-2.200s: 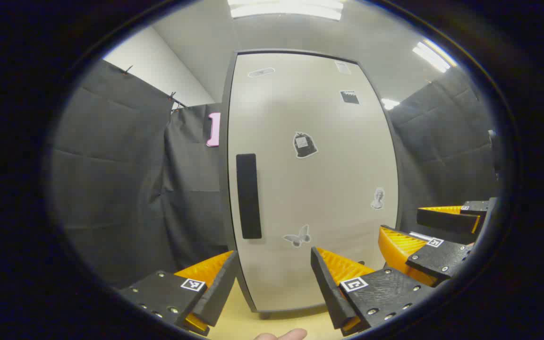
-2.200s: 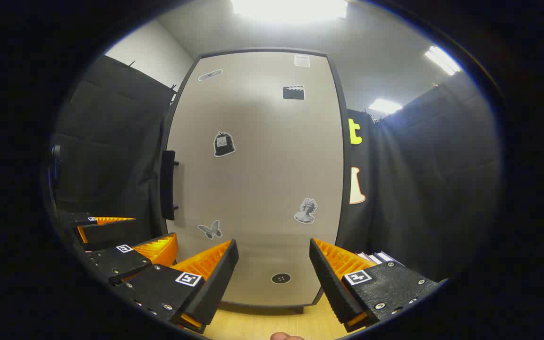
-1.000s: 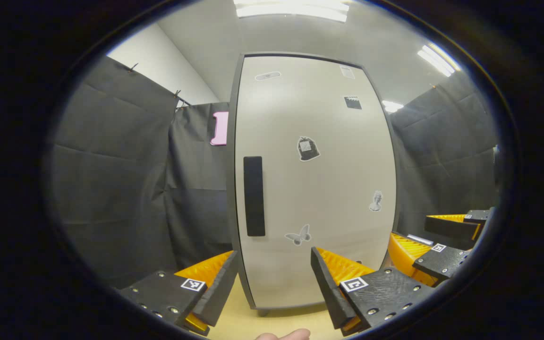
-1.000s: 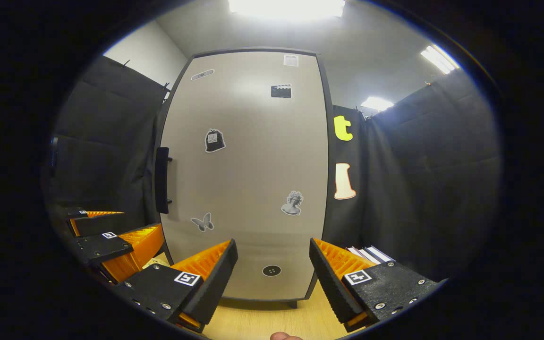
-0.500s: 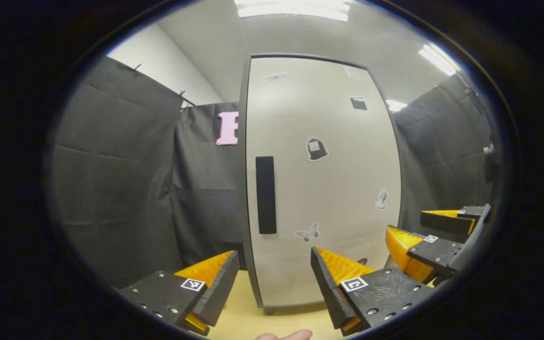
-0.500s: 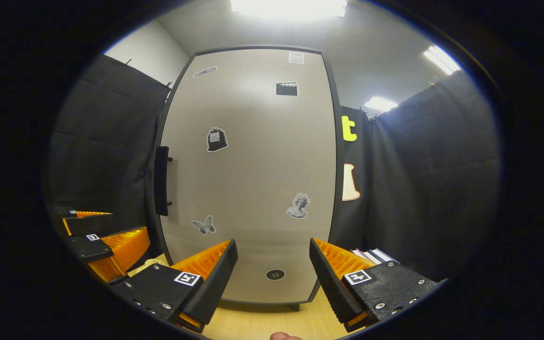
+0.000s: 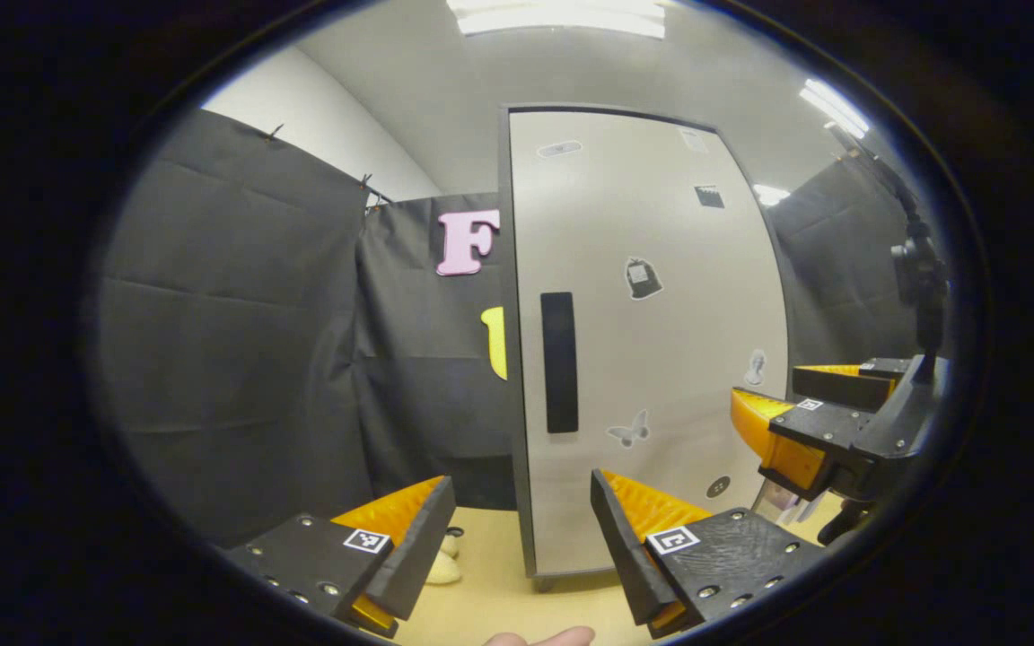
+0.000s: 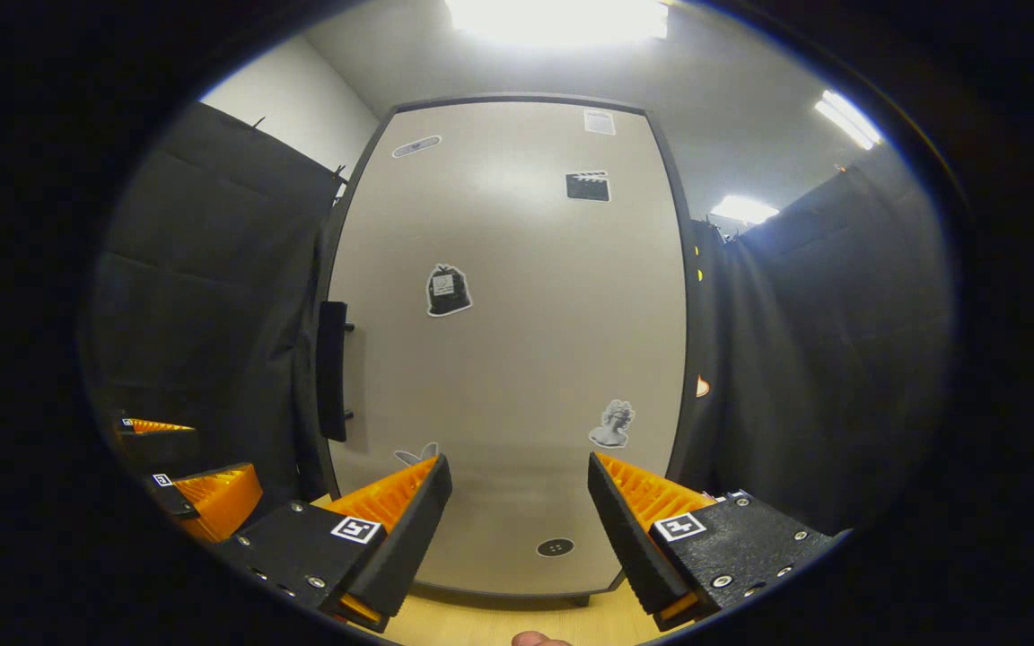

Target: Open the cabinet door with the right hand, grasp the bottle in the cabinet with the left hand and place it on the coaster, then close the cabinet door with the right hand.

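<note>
A tall beige cabinet (image 7: 661, 341) with a shut door stands on the wooden table; stickers dot its front. Its dark vertical handle (image 7: 559, 362) sits near the door's left edge, also seen as the handle (image 8: 332, 371) in the right gripper view. My left gripper (image 7: 517, 547) is open, low in front of the cabinet's left edge, holding nothing. My right gripper (image 8: 517, 538) is open and faces the door (image 8: 508, 341) squarely, apart from it. The right gripper (image 7: 818, 422) also appears at the far right of the left gripper view. The bottle is hidden.
Small pale objects (image 7: 442, 561) lie on the wooden table (image 7: 499, 592) left of the cabinet's foot. Black cloth walls (image 7: 239, 359) close in both sides. A round dark mark (image 8: 555, 546) sits low on the door. A fingertip (image 7: 539, 638) shows at the bottom edge.
The left gripper has swung leftward, so the cabinet shifted right in its view and more cloth wall appeared. The right gripper turned slightly and came closer to the door. Both stay open.
</note>
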`<state>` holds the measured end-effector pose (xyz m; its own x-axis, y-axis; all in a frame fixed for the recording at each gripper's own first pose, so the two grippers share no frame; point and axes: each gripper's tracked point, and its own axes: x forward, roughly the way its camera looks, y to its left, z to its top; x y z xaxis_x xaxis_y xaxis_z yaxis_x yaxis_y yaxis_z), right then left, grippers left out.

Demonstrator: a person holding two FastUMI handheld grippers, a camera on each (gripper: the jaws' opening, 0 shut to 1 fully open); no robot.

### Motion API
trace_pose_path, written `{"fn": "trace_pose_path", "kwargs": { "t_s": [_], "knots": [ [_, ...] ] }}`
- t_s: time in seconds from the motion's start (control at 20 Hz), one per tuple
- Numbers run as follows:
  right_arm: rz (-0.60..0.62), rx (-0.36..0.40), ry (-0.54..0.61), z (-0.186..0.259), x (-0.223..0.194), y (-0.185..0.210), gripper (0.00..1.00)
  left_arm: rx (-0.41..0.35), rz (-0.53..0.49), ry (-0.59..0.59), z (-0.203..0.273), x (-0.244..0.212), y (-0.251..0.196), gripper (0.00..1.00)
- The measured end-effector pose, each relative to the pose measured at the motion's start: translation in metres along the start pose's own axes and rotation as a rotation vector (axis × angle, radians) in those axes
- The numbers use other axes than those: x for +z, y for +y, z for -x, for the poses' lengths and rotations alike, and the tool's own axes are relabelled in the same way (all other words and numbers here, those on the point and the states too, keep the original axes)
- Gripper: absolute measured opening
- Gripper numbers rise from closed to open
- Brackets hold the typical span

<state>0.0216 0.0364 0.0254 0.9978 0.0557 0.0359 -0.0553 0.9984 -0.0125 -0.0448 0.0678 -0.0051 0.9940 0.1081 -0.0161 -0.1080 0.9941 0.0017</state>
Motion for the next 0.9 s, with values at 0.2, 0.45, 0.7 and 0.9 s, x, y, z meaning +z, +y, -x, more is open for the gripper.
{"fn": "trace_pose_path", "kwargs": {
  "t_s": [0.2, 0.45, 0.7, 0.9],
  "knots": [
    [0.013, 0.046, -0.013, -0.010, 0.005, 0.035, 0.94, 0.048, -0.002, 0.015, 0.007, -0.007, 0.030, 0.88],
    [0.017, 0.105, -0.042, -0.022, 0.016, 0.080, 0.95, 0.094, 0.007, 0.053, 0.005, -0.022, 0.068, 0.88],
    [0.014, 0.133, -0.050, -0.045, 0.022, 0.115, 0.95, 0.124, 0.014, 0.064, -0.001, -0.028, 0.098, 0.89],
    [0.014, 0.163, -0.053, -0.061, 0.023, 0.143, 0.95, 0.136, 0.007, 0.055, -0.004, -0.028, 0.114, 0.89]
  ]
}}
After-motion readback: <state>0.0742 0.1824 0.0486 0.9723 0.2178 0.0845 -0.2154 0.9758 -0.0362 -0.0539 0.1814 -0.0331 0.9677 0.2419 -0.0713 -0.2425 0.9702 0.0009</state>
